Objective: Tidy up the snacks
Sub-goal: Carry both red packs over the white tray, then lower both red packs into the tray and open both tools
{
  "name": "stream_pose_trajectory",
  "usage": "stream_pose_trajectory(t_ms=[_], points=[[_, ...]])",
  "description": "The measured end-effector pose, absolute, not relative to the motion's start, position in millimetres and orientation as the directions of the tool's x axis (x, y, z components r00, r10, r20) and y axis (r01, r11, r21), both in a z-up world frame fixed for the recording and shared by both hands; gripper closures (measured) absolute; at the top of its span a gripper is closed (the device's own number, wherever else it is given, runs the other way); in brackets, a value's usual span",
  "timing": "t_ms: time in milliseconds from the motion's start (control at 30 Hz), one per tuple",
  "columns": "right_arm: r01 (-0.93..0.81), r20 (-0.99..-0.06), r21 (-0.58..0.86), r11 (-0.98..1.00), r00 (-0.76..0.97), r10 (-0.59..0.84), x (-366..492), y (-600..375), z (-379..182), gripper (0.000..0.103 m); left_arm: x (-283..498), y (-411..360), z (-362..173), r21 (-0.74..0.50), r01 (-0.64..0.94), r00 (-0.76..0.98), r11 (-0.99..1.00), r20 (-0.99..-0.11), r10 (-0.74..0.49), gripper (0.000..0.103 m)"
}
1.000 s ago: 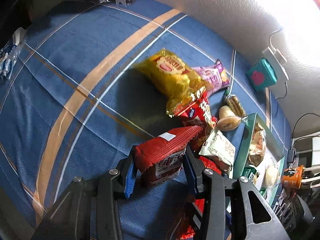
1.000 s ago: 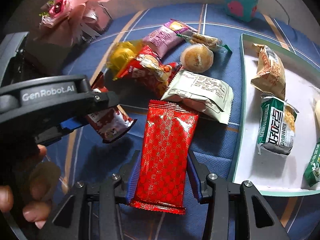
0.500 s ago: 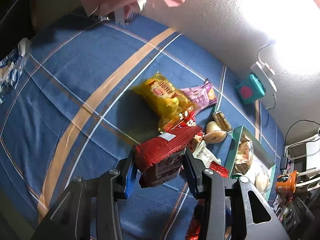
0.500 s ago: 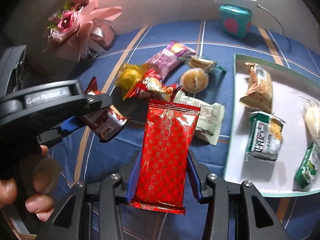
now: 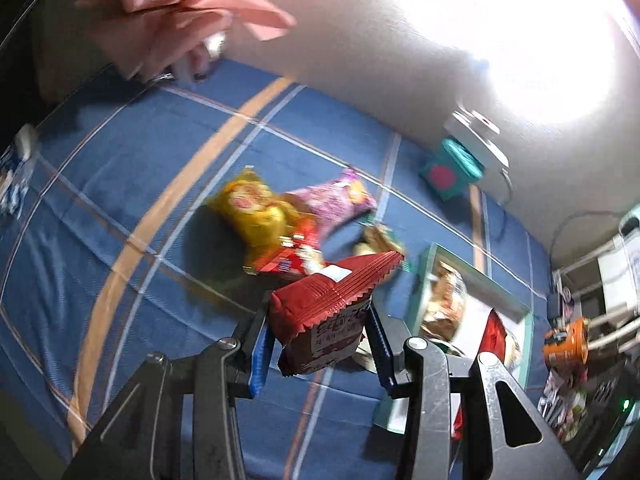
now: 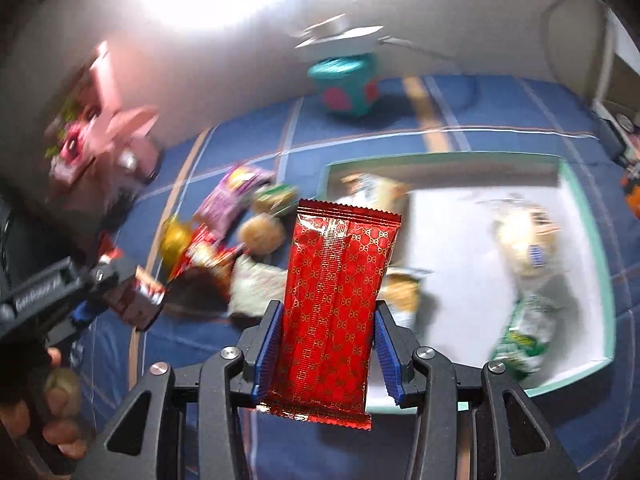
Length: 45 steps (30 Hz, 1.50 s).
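My left gripper [image 5: 318,336] is shut on a dark red snack packet [image 5: 324,312] with a white label, held above the blue cloth. My right gripper [image 6: 326,336] is shut on a long red foil packet [image 6: 336,300] with a gold pattern, held upright in front of the teal-rimmed tray [image 6: 588,216]. The tray [image 5: 516,308] holds several wrapped snacks. A loose pile lies left of it: a yellow bag [image 5: 252,212], a purple bag [image 5: 332,200] and a round bun [image 6: 262,234]. The left gripper [image 6: 100,292] with its packet shows at the left of the right wrist view.
A teal box [image 6: 346,88] and a white power strip [image 6: 340,38] stand by the wall at the back. A pink bouquet [image 6: 100,140] sits at the back left. An orange cup [image 5: 566,342] and clutter lie right of the tray. A hand [image 6: 52,412] holds the left gripper.
Both grippers have risen with their packets. The right one has swung toward the tray, which now fills more of its view. The snack pile looks smaller and farther below.
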State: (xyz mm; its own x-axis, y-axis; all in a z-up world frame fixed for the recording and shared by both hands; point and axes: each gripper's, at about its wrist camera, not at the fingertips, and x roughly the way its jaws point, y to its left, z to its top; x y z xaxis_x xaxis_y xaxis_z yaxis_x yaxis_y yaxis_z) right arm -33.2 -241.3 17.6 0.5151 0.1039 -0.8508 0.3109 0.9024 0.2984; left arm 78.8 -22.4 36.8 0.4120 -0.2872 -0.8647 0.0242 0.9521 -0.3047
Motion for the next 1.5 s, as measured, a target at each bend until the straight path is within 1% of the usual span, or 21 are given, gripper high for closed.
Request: stream_pose_trajectory(t_ms=[233, 333, 533, 600, 800, 1133, 1500], points=[[0.428, -0.832, 0.329, 0.842, 0.553, 0.044, -52, -300, 25, 0.056, 62, -85, 40, -0.308, 0.207, 0.374, 0.929, -0.852, -0.366, 0.059], [0.486, -0.831, 0.321, 0.813, 0.556, -0.004, -61, -330, 24, 0.056, 53, -112, 38, -0.300, 0.286, 0.349, 0.910, -0.852, -0.391, 0.059], [0.580, -0.839, 0.298, 0.759, 0.538, -0.081, -78, -373, 20, 0.056, 41, -156, 28, -0.306, 0.380, 0.293, 0.873, -0.855, -0.427, 0.059], [0.598, -0.840, 0.292, 0.747, 0.533, -0.099, -81, -382, 19, 0.056, 39, -167, 25, -0.285, 0.404, 0.290, 0.869, -0.861, -0.417, 0.059], [0.615, -0.843, 0.246, 0.749, 0.517, -0.148, -75, -404, 10, 0.056, 39, -192, 10, -0.226, 0.455, 0.290, 0.861, -0.877, -0.383, 0.059], [0.592, -0.859, 0.135, 0.795, 0.469, -0.203, -55, -416, -16, 0.056, 48, -226, -8, -0.180, 0.527, 0.280, 0.831, -0.886, -0.369, 0.059], [0.566, -0.873, 0.199, 0.800, 0.473, -0.117, -41, -419, -37, 0.056, 62, -255, -24, -0.175, 0.557, 0.264, 0.812, -0.889, -0.373, 0.059]])
